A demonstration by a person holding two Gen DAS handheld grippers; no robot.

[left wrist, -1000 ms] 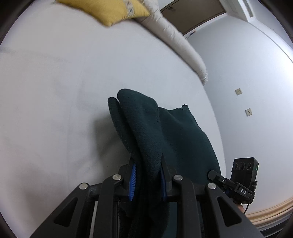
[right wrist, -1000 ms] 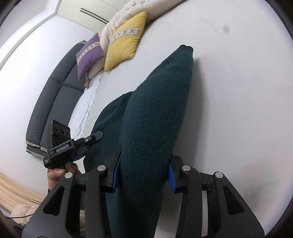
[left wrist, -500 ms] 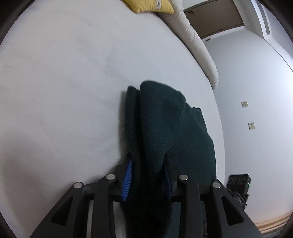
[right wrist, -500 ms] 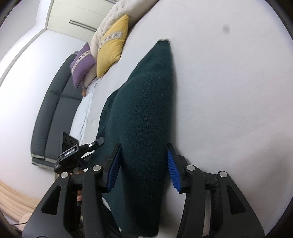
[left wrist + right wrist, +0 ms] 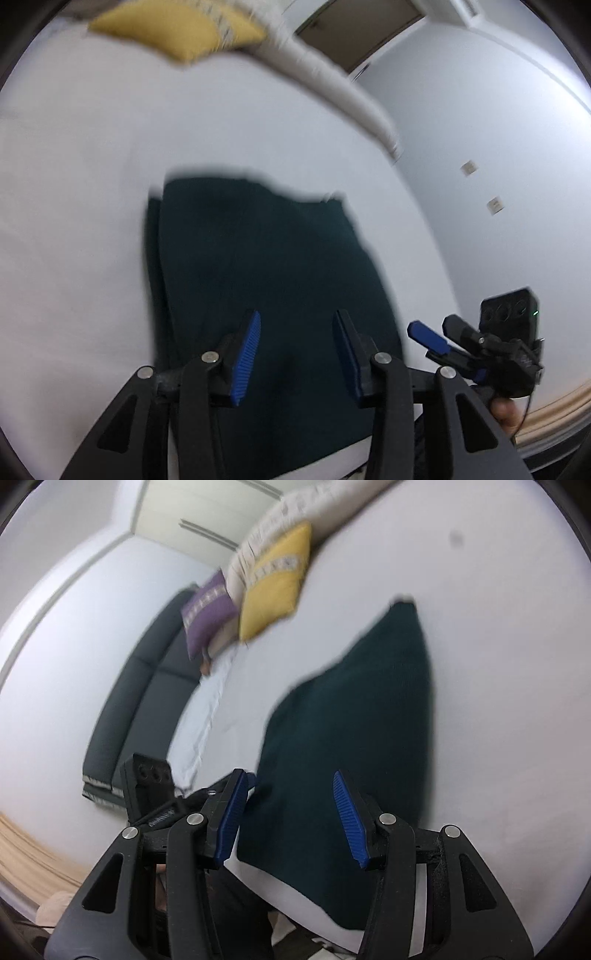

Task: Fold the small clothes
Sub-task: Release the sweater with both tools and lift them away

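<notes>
A dark green knitted garment [image 5: 266,266] lies folded flat on the white bed [image 5: 74,206]. My left gripper [image 5: 295,354] hovers over its near part, jaws opening; the cloth shows between the blue pads [image 5: 245,354] but they do not press on it. In the right wrist view the same garment [image 5: 354,731] stretches away from me. The right gripper [image 5: 291,818] stands open above its near edge, pads apart from the cloth. The right gripper [image 5: 441,332] also shows at the lower right of the left view, just off the garment's right side.
A yellow cushion [image 5: 273,579], a purple cushion [image 5: 207,613] and a cream rolled duvet [image 5: 332,85] lie at the bed's far end. A dark grey padded headboard [image 5: 147,686] runs behind. A wall with switch plates [image 5: 469,168] stands beyond the bed's right edge.
Both grippers have let go of the garment and widened their jaws. The cloth, held up in folds before, now lies flat on the bed. Both grippers have drawn back.
</notes>
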